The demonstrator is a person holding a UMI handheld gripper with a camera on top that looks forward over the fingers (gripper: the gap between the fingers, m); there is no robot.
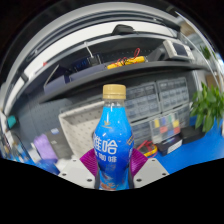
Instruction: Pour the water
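Blue drink bottle (113, 140), capped, stands upright between our hand-held gripper (113, 180) fingers, apparently clamped; we hold it level so nothing spills before pouring.

One bottle (112, 140), one potted plant (208, 104)
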